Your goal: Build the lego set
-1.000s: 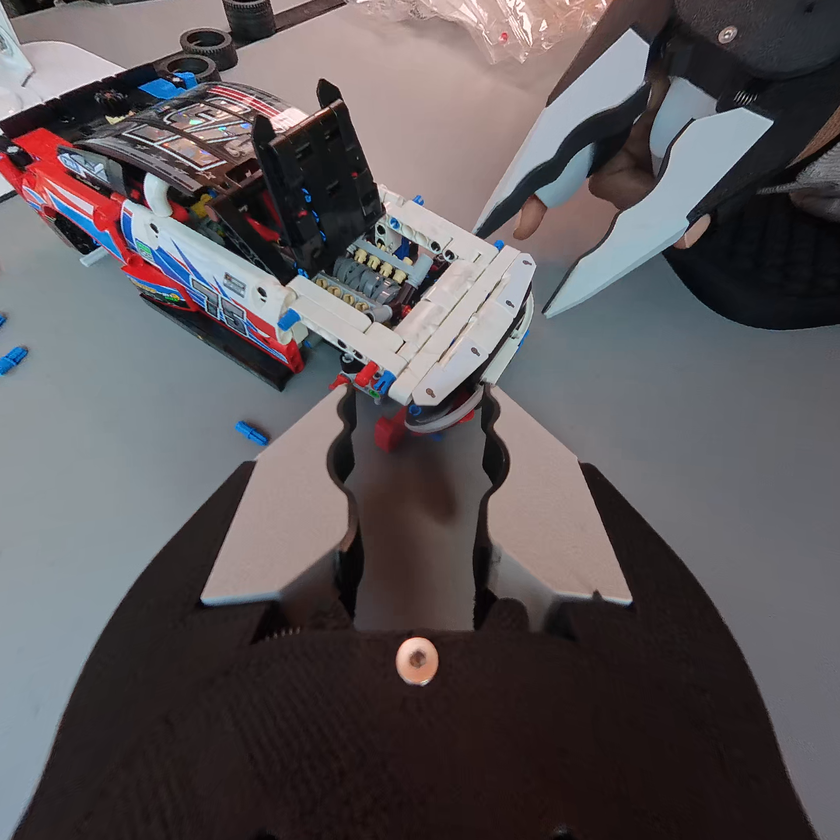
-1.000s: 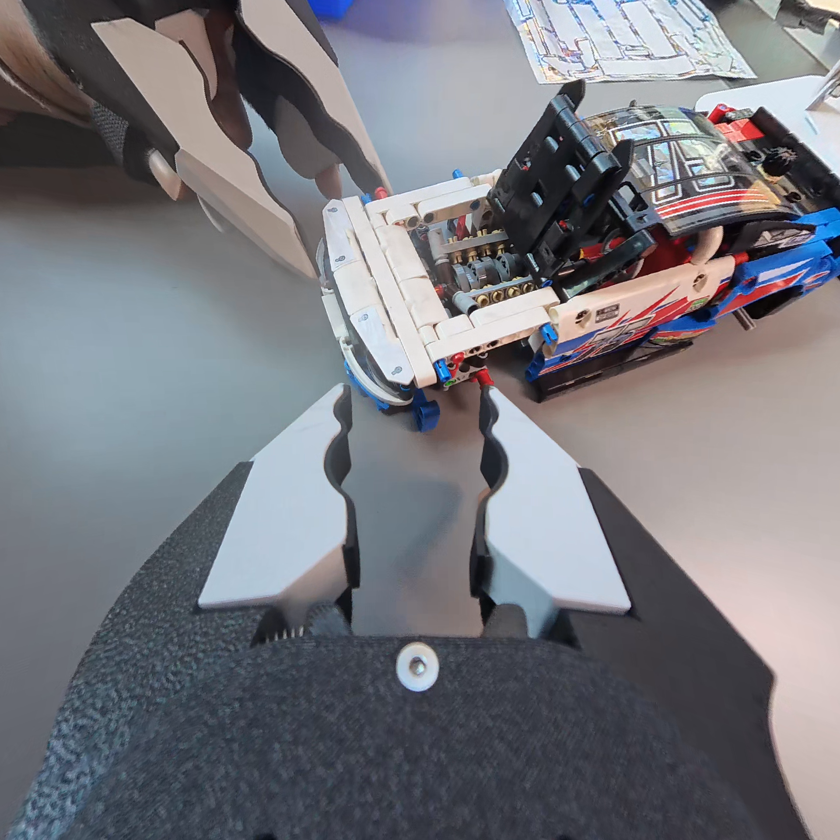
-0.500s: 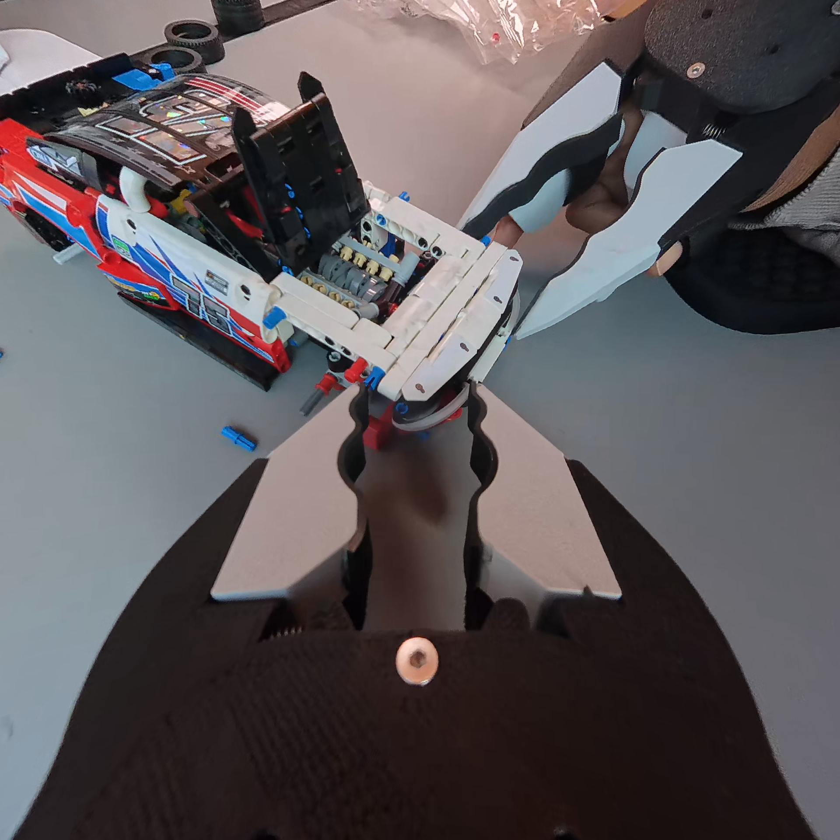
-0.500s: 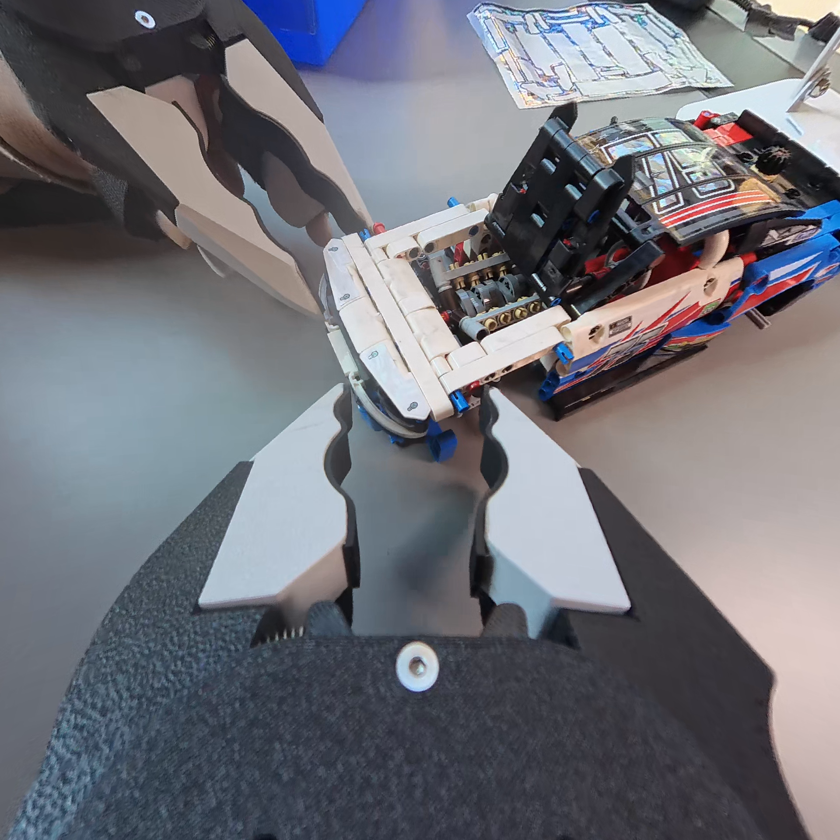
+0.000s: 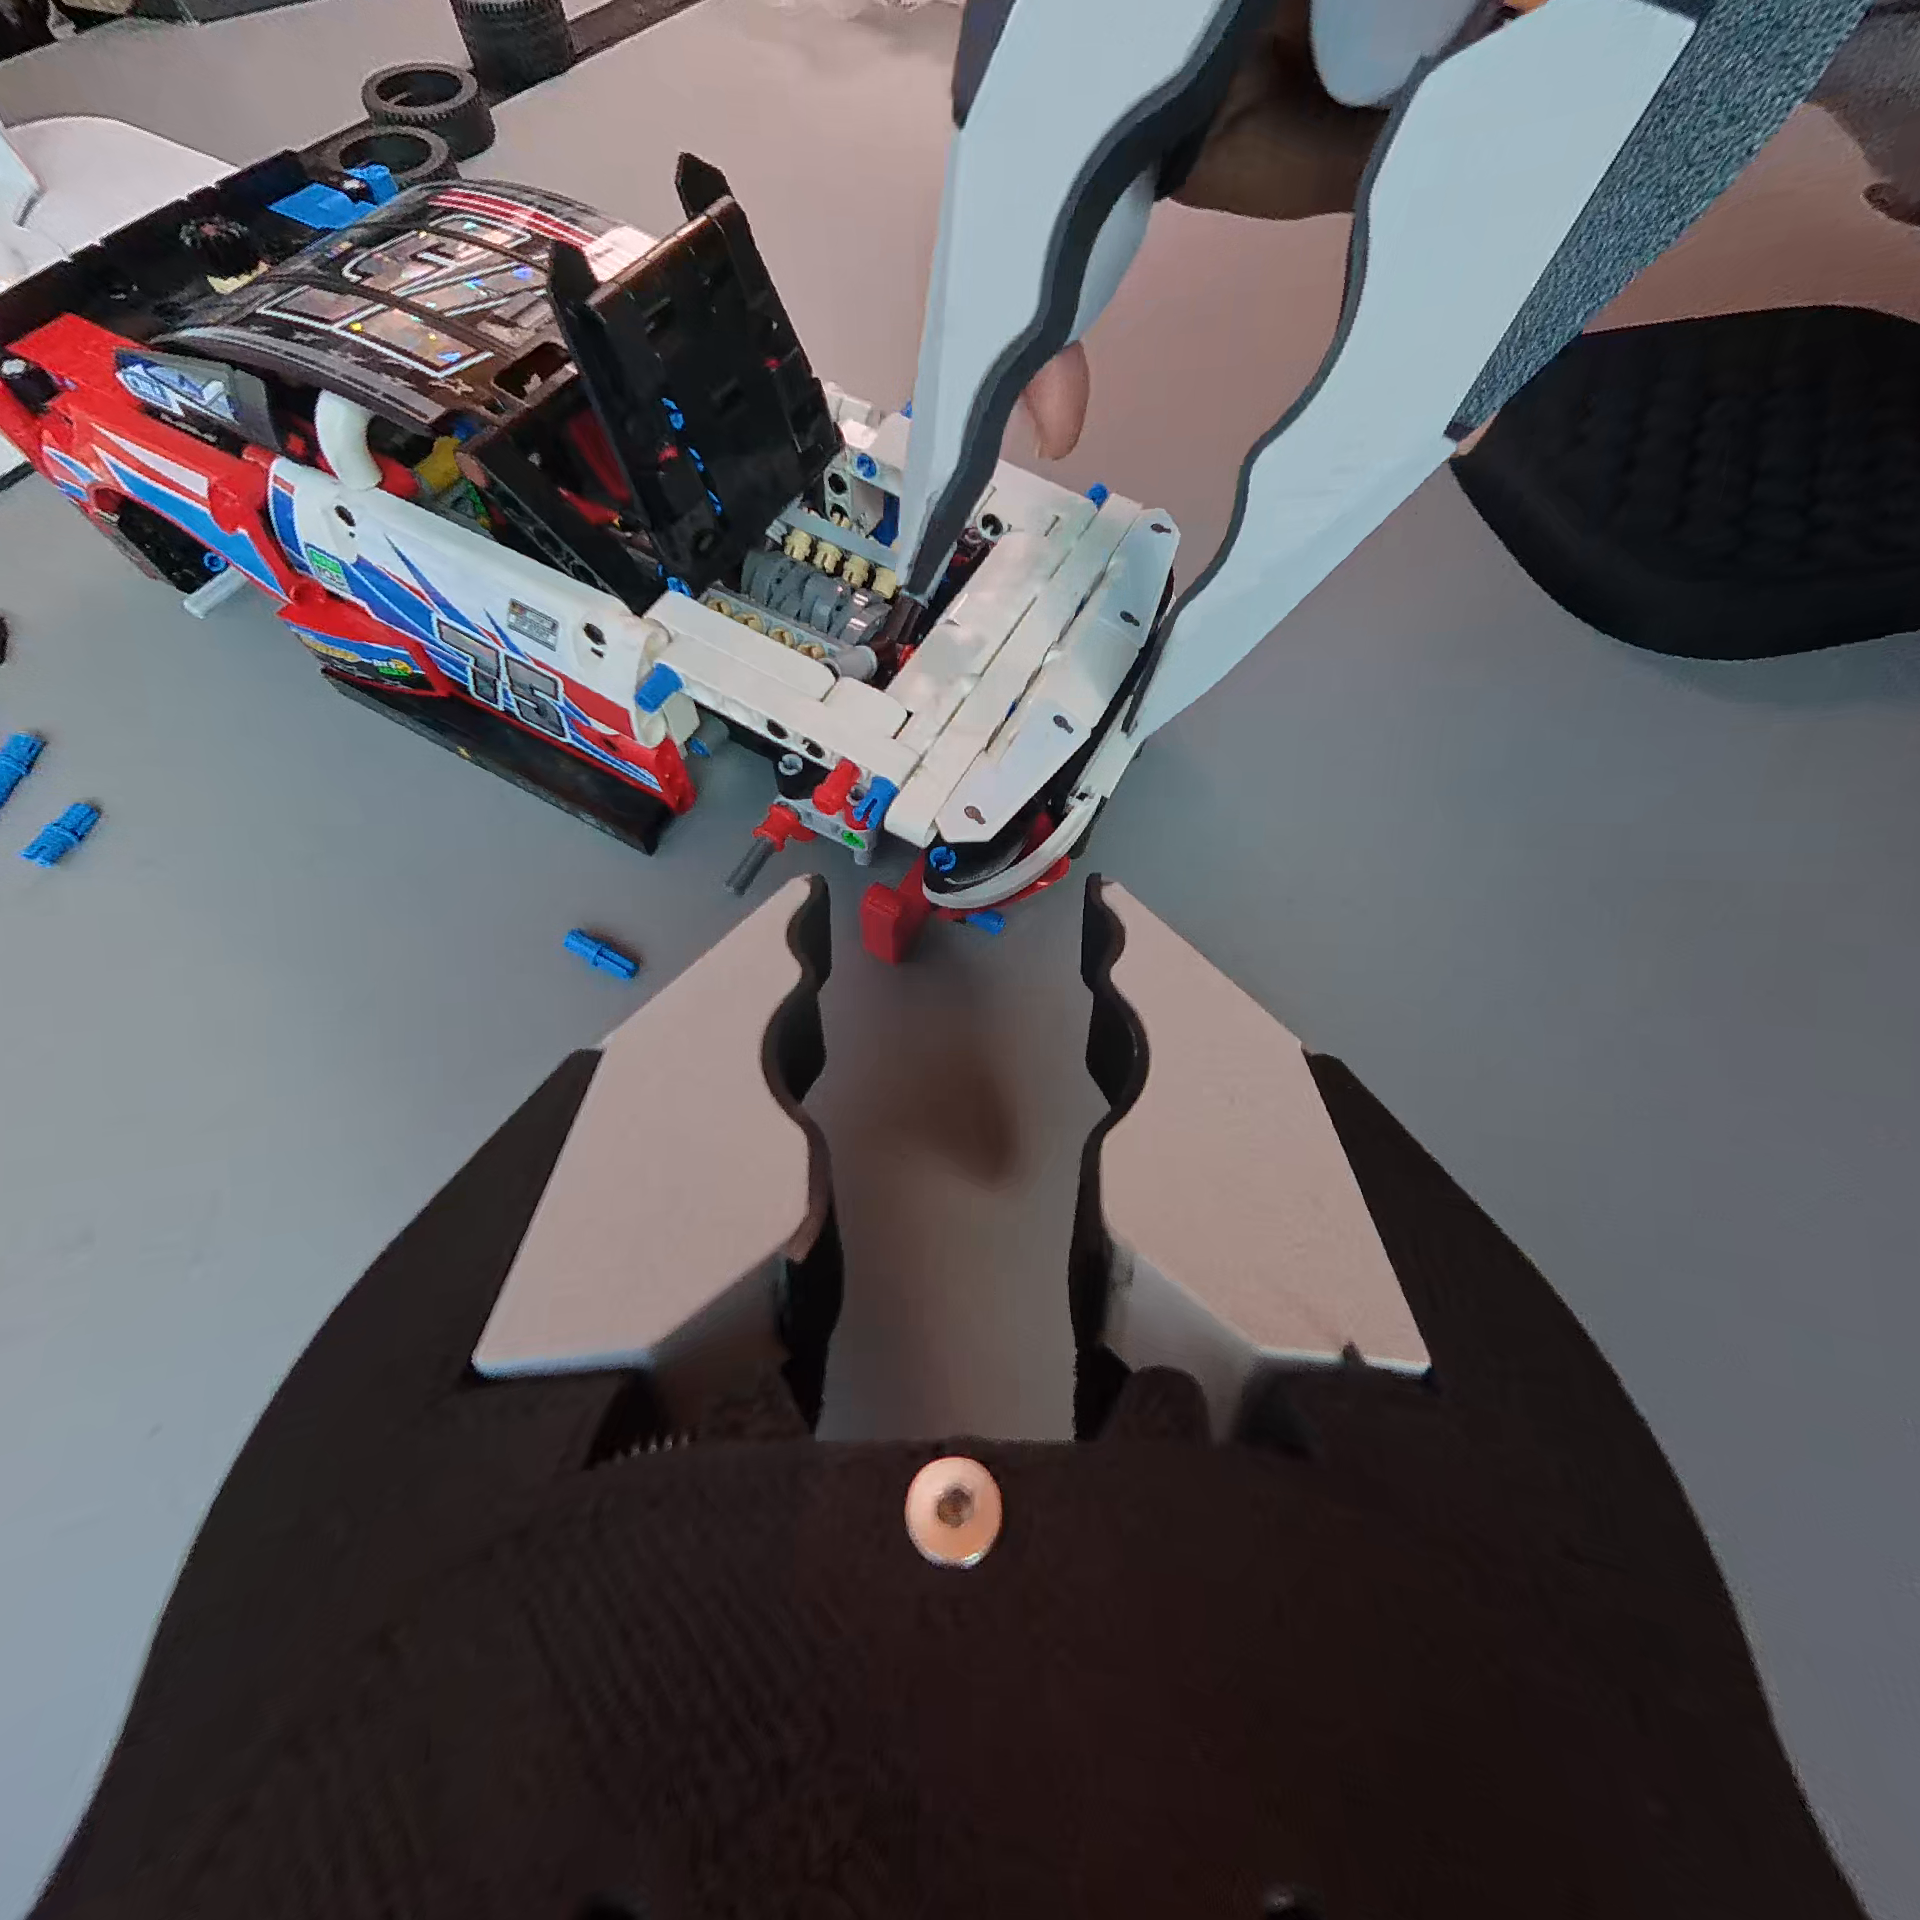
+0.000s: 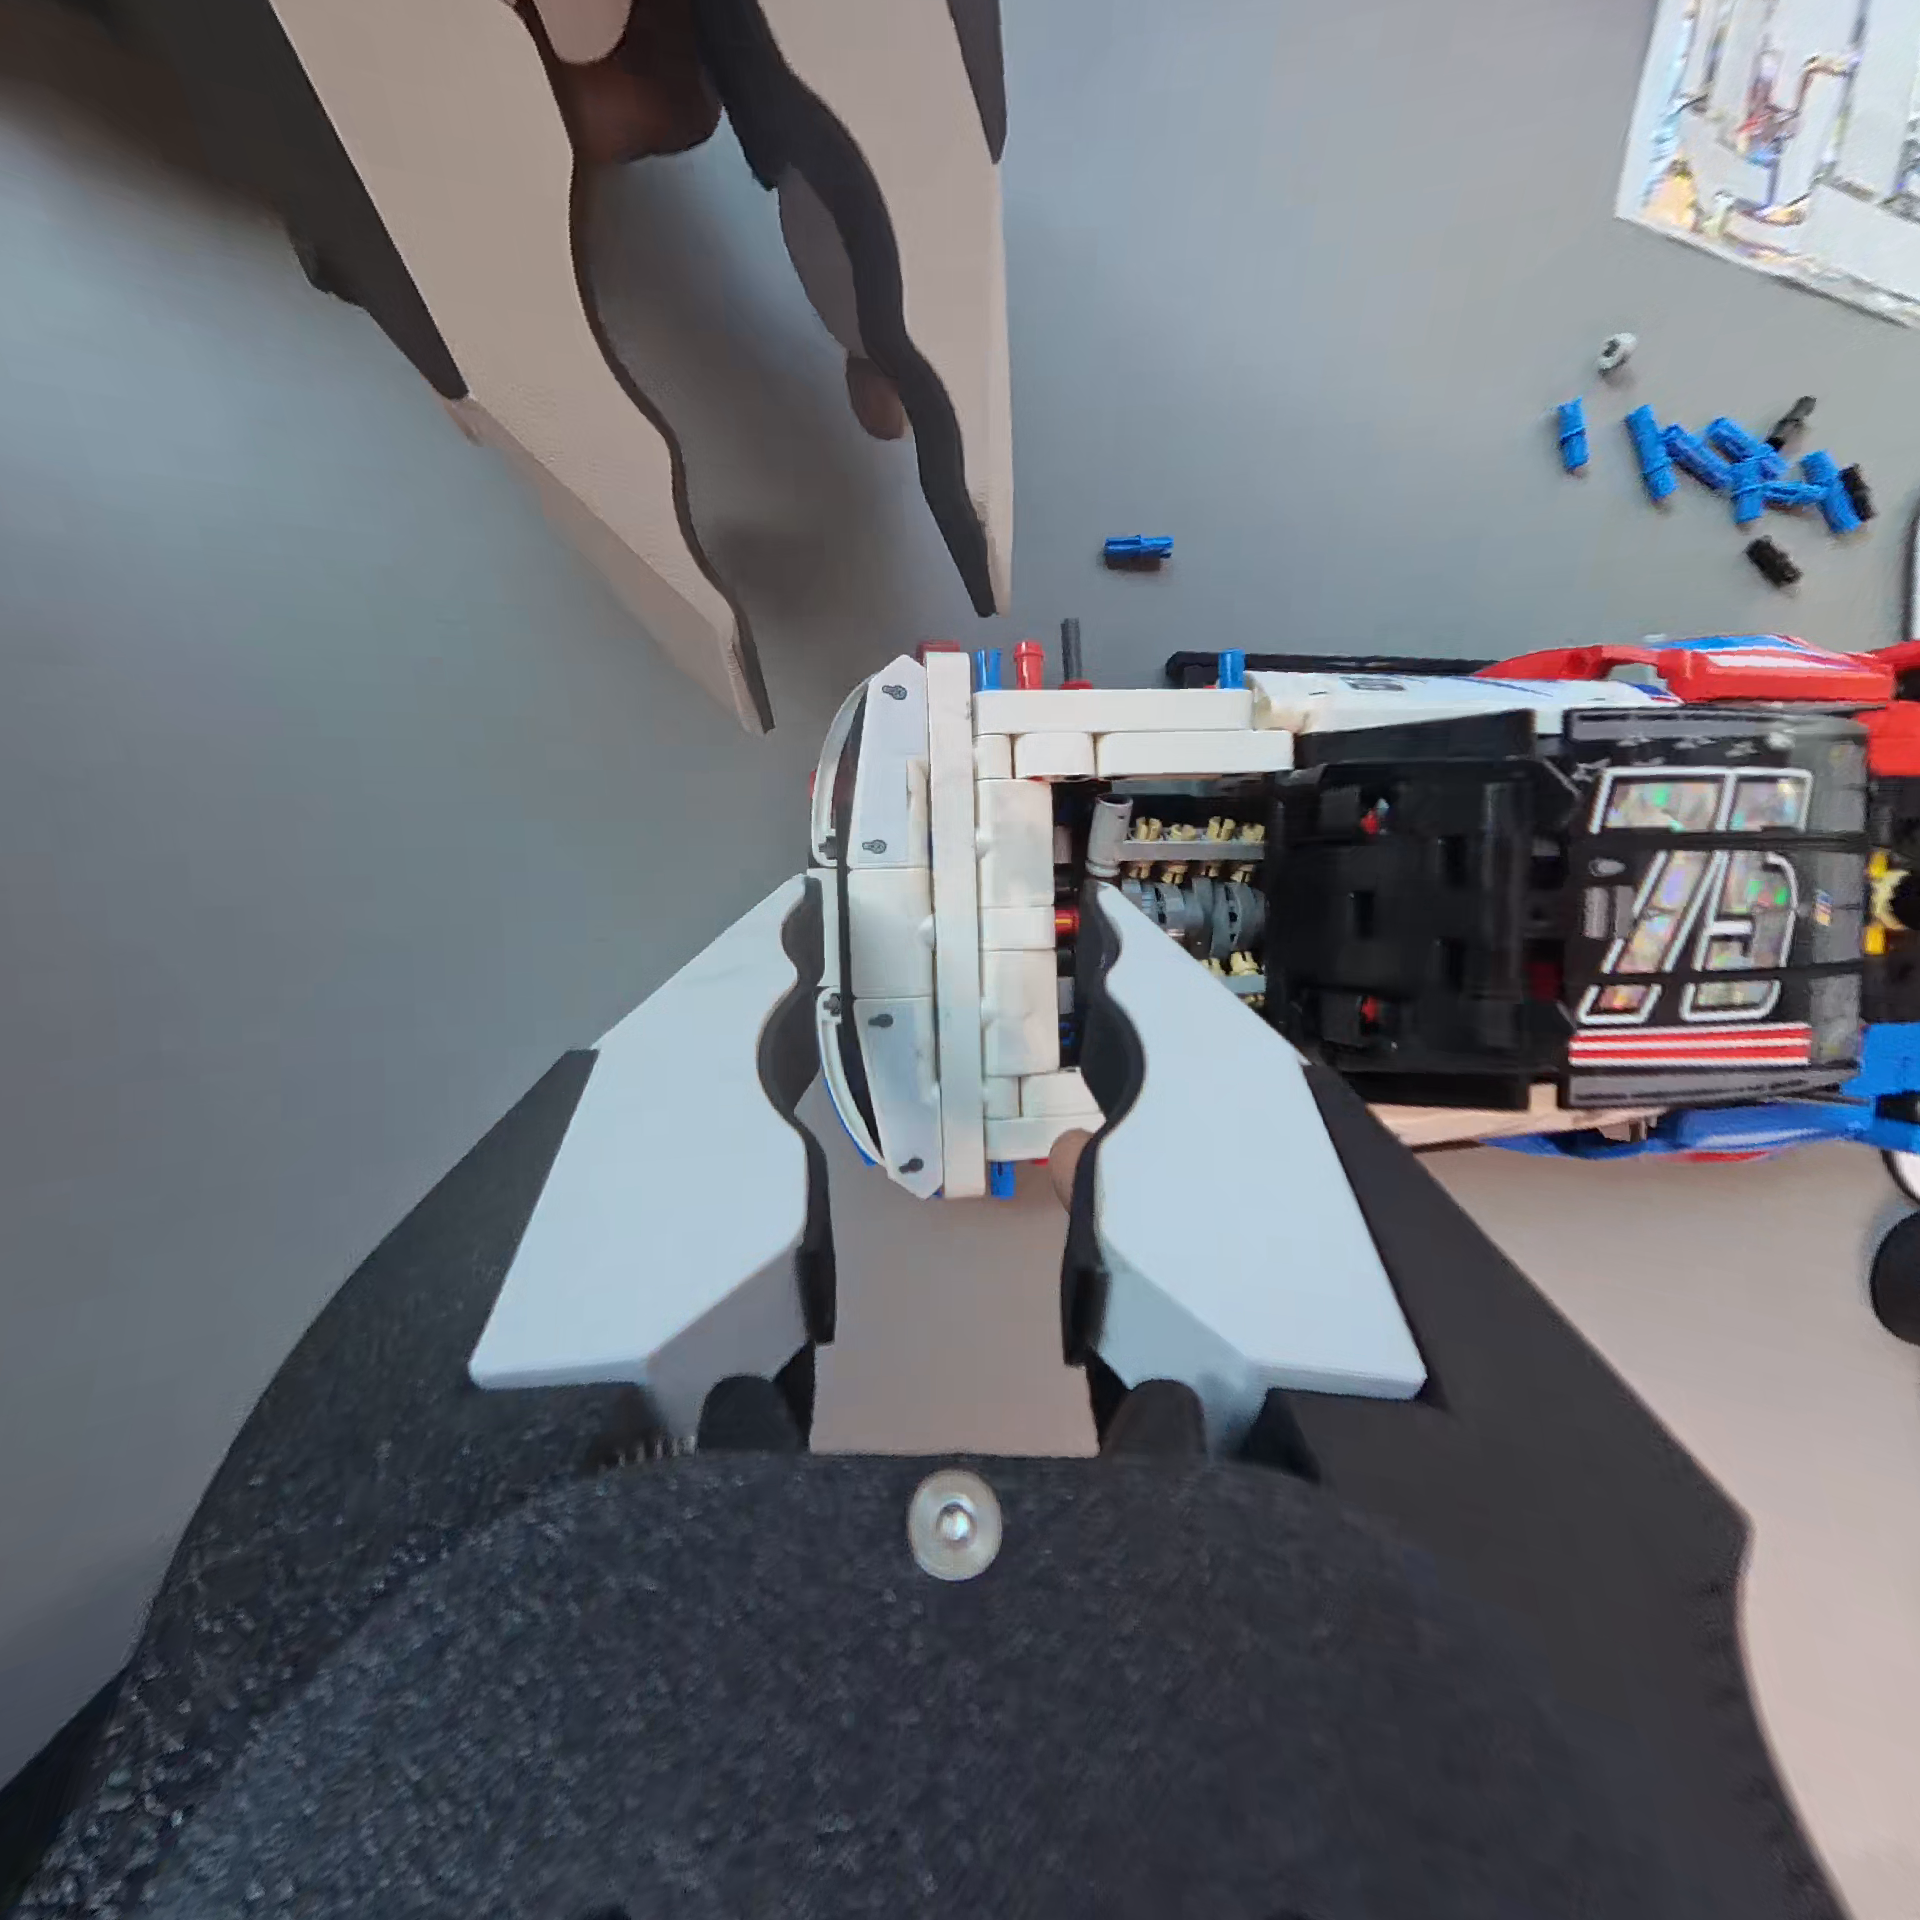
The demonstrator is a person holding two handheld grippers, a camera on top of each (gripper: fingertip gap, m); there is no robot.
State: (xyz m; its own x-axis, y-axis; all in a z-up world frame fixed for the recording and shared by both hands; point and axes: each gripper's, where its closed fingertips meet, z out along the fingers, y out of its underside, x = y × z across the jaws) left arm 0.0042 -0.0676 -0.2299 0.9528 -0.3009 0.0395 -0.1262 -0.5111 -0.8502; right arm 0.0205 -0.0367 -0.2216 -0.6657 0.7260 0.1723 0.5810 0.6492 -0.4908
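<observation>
The lego race car (image 5: 499, 623) lies on the grey table, with red, white and blue sides, a black roof and a raised black hood (image 5: 696, 395) over the engine (image 5: 810, 592). My right gripper (image 6: 948, 904) is open and comes down from above. It straddles the white front end (image 6: 966, 935), with one finger in the engine bay and one outside the bumper. It also shows in the left wrist view (image 5: 1029, 660). My left gripper (image 5: 956, 904) is open and empty, just short of the car's nose. It also shows in the right wrist view (image 6: 873, 660).
Loose blue pins (image 5: 601, 954) lie beside the car, and a pile of them (image 6: 1745, 473) lies farther off. Black tyres (image 5: 426, 99) sit behind the car. A printed sheet (image 6: 1787, 135) lies at the far corner. A black ribbed object (image 5: 1714, 478) is at the right. Across from one pair of fingers to the other is roughly 5 cm.
My right gripper has swung up over the car and come down around the white front end. My left gripper has drawn back a little from the nose.
</observation>
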